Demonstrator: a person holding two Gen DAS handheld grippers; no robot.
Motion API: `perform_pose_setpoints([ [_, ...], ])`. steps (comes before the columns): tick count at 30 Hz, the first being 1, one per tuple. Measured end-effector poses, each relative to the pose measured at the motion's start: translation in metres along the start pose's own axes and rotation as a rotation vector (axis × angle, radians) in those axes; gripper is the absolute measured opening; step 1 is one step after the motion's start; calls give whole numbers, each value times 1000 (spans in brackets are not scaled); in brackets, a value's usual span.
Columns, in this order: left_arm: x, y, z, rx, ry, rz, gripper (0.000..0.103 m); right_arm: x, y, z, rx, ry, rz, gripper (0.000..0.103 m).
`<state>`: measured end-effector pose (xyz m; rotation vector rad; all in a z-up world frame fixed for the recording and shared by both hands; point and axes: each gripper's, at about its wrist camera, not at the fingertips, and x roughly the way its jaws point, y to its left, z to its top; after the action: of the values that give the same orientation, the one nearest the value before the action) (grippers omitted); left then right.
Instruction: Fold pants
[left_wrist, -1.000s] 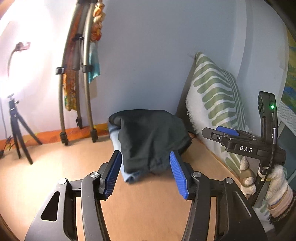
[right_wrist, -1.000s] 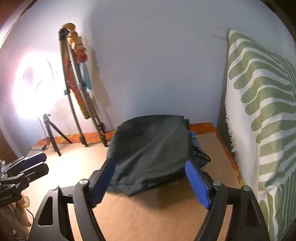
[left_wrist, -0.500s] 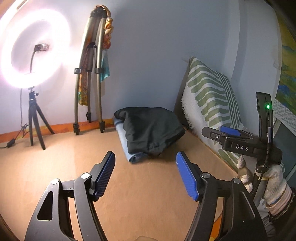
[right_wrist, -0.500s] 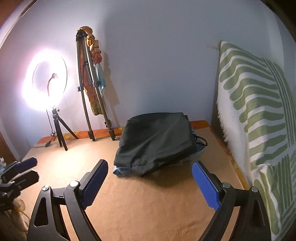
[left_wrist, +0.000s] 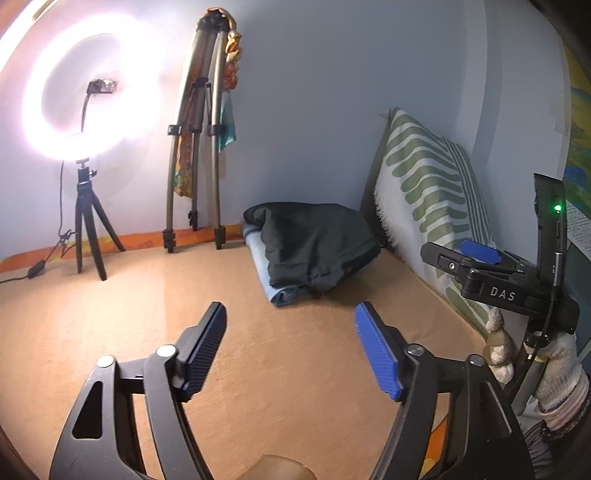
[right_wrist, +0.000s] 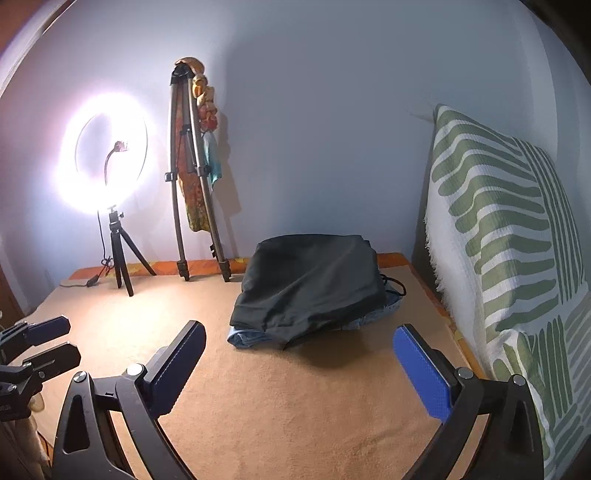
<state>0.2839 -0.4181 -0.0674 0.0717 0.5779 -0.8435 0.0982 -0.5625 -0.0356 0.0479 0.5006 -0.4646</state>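
Note:
Folded black pants (left_wrist: 314, 243) lie on top of folded light blue jeans (left_wrist: 273, 280) at the far right of the tan surface, by the wall; they also show in the right wrist view (right_wrist: 314, 284), with the jeans (right_wrist: 243, 338) peeking out below. My left gripper (left_wrist: 290, 332) is open and empty, well short of the pile. My right gripper (right_wrist: 299, 350) is open and empty, just short of the pile. The right gripper also shows in the left wrist view (left_wrist: 476, 258); the left gripper shows at the left edge of the right wrist view (right_wrist: 44, 339).
A lit ring light on a small tripod (left_wrist: 88, 229) and a folded tripod (left_wrist: 195, 147) with cloth hung on it stand against the back wall. A green-and-white patterned cushion (right_wrist: 509, 258) leans along the right side. A cable (left_wrist: 33, 269) runs at far left.
Both grippers have drawn back from the pile of pants, which now lies farther away. Both stay open and empty.

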Motion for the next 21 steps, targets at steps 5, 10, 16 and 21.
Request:
perform_pose_setpoints([
  [5,-2,2,-3,10,-9,39,80,1,4,-3,-25,-4,-8,103],
  [10,-8,2,-2,5,-23,52,83,1,4,-4,-27,-10,-6,103],
  [16,-10,-1,-1,15,-27,60,86,2,4,-6,-32,-5,-5,103],
  [21,-12,-3,-1,26,-35,64,87,3,2,-6,-23,-1,-9,103],
])
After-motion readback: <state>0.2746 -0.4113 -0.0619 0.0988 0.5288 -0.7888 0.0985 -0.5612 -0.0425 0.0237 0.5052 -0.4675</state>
